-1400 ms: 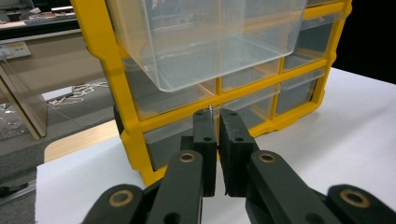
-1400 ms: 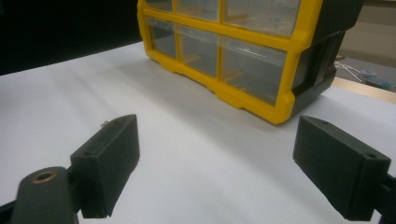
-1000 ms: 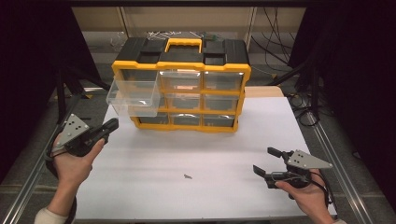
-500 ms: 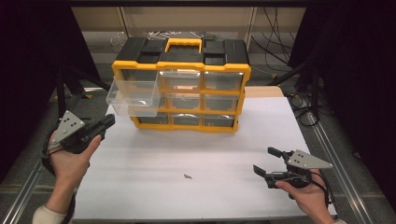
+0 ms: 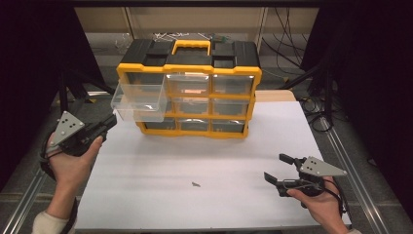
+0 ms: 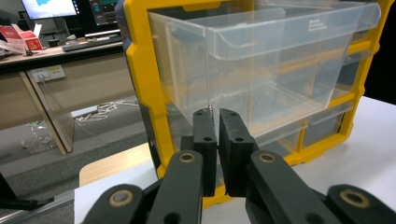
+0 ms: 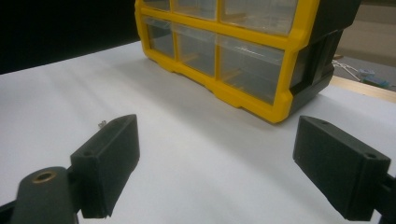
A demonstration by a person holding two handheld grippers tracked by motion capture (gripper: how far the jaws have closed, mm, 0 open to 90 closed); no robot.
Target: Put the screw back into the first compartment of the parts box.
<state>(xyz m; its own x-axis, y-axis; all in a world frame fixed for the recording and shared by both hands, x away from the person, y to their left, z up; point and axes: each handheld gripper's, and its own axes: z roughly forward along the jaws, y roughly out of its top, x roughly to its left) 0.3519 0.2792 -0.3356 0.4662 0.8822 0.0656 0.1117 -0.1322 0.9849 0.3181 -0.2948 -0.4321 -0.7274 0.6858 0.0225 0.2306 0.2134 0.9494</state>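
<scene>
Left gripper (image 5: 108, 123) closed, a thin screw (image 6: 210, 111) pinched at its tips, just beside the pulled-out clear drawer (image 5: 138, 101) of the yellow organizer (image 5: 189, 87), right gripper (image 5: 281, 168) wide apart over the white table (image 5: 204, 156), a small screw (image 5: 196, 184) lying mid-table.

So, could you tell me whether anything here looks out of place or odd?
Yes: the top-left clear drawer of the yellow organizer is pulled far out while the others sit flush, and a tiny screw lies loose on the white table.
</scene>
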